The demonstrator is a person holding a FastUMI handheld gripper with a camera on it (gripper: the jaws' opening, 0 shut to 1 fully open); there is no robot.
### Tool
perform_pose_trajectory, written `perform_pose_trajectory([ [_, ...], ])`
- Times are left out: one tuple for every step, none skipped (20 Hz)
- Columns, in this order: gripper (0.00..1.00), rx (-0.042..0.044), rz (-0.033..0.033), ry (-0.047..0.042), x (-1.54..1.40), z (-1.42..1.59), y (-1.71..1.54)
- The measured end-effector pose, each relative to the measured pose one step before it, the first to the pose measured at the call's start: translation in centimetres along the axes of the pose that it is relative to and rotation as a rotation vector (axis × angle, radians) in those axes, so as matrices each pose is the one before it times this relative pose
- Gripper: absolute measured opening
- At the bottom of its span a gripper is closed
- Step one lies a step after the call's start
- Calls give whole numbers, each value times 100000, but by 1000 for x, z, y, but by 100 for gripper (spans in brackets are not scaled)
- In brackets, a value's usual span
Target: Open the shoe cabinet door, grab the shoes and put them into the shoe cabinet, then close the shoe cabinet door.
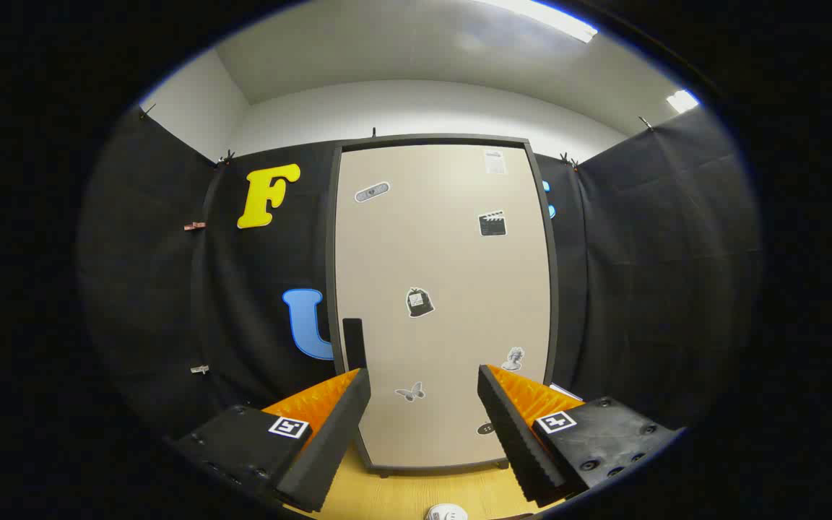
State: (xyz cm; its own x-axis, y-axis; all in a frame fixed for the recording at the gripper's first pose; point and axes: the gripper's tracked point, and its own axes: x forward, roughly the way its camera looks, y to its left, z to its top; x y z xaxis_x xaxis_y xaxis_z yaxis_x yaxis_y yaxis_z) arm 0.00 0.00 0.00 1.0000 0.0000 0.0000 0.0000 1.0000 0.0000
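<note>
The shoe cabinet stands upright on the wooden tabletop beyond the tool's fingers, its sticker-dotted beige door shut flush in the dark frame. A dark handle sits at the door's left edge, just above the left fingertip. The tool is spread wide and holds nothing. By this view the task has barely begun: opening the door, loading the shoes and closing all remain. A white object lies near the fingers, too cropped to identify.
</note>
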Motion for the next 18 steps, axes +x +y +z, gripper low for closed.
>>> perform_pose_trajectory([
  [98,314,-323,110,54,-113,262],
  [98,70,-233,110,101,-191,279],
  [98,-266,-219,482,103,-248,334],
  [98,-374,-342,407,65,-175,254],
  [98,-345,-796,24,164,-99,147],
  [98,-212,-234,-75,136,-73,301],
  [98,-274,52,-26,177,-8,324],
  [98,-301,23,-4,177,-131,235],
  [98,-233,-115,165,124,-159,260],
  [98,-189,-46,54,219,-72,176],
  [98,-32,-73,133,188,-74,200],
  [98,94,-306,28,154,-116,25],
  [98,150,-206,15,202,-81,107],
  [98,93,87,-11,176,-41,162],
  [98,66,367,22,179,-112,293],
  [98,-121,-142,95,226,-65,103],
  [98,165,240,223,276,-195,173],
  [98,167,196,358,332,-175,191],
])
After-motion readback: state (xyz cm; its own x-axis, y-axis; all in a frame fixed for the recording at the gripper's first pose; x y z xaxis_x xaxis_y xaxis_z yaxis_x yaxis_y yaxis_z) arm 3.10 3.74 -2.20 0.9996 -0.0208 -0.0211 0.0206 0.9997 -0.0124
